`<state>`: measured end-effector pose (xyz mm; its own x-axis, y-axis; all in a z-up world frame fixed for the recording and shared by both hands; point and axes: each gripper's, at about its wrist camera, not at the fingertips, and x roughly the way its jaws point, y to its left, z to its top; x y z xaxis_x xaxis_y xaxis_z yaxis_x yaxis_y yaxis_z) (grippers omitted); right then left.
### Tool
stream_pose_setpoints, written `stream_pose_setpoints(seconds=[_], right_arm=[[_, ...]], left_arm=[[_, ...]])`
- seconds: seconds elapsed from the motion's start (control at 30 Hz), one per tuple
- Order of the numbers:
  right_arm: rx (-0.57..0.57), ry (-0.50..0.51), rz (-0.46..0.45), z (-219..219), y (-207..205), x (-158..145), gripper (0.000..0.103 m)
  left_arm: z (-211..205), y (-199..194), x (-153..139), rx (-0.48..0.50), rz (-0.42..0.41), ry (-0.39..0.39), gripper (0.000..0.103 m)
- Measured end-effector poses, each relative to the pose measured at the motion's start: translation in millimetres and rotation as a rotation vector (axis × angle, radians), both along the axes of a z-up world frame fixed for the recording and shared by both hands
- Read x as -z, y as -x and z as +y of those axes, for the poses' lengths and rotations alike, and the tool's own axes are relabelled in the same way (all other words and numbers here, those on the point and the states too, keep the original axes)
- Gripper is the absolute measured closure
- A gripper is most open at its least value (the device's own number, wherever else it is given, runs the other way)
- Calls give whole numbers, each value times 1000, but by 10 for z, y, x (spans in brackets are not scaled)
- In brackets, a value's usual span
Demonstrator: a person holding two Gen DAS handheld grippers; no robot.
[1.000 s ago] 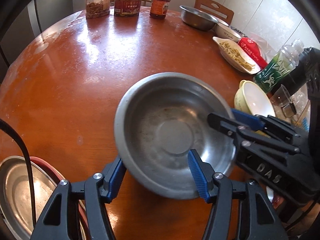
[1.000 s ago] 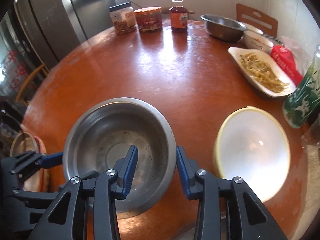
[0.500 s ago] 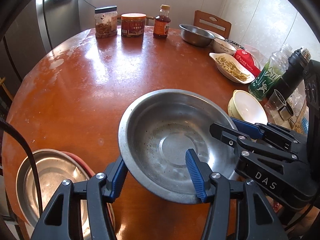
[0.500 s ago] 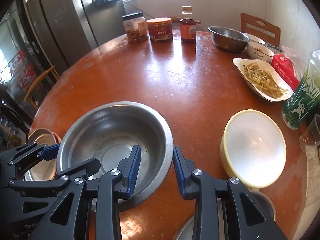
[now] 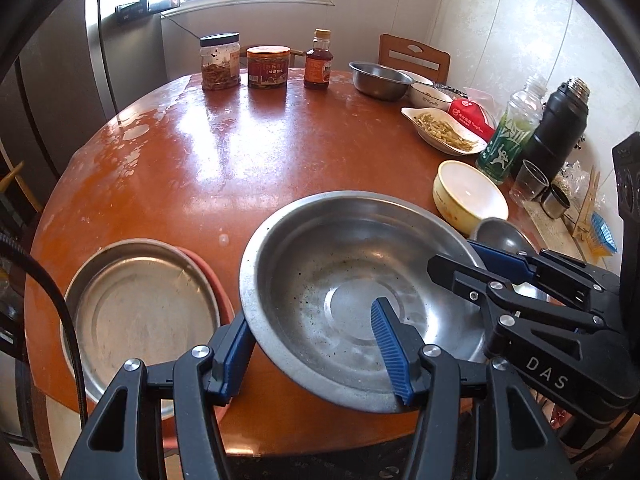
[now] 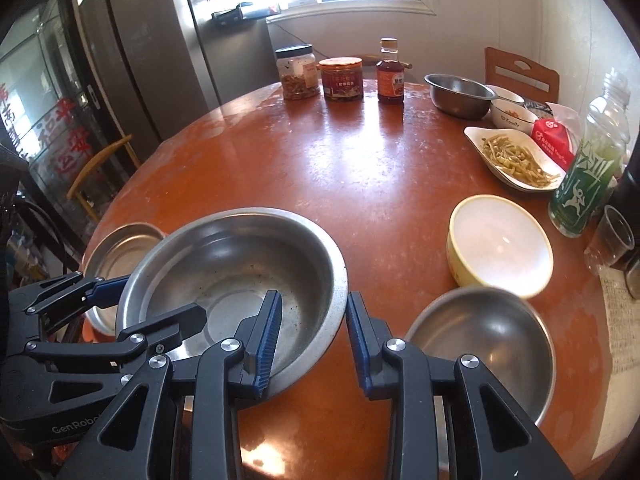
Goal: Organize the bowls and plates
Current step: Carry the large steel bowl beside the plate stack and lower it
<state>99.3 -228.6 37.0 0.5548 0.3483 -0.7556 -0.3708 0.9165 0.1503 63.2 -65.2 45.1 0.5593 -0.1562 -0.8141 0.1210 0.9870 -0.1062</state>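
Both claws (image 5: 316,350) (image 6: 310,344) clamped on steel bowl (image 5: 344,280) rim; red dish (image 5: 214,276) mostly hidden beneath plate (image 5: 140,312).

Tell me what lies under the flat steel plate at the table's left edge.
A red plate peeks out from under the steel plate along its right side. The rest of it, and anything beneath, is covered.

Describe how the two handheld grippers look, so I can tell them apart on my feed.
Both are black linkage frames with silver pivot bolts and ribbed blue pads. Right gripper reads "DAS"; left gripper reads "GenRobo", cut off. A black cable runs beside the left.
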Motion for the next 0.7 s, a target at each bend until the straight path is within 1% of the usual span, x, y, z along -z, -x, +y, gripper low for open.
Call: stream_pose_setpoints(seconds=[0.17,0.37,0.5,0.7], right_arm=[[18,-8,-6,-33,245,55,69],[48,-6,-17,-82,501,143,69],[56,-13,-13,-129,612,202,69],[78,-17,1,-195,656,311,69]], left_arm=[[-34,228,49,29,-19,0,46],[-74,392,174,58,-10,10,46],[-87,444,239,67,-11,21,46],[-178,434,372,81,10,7,46]])
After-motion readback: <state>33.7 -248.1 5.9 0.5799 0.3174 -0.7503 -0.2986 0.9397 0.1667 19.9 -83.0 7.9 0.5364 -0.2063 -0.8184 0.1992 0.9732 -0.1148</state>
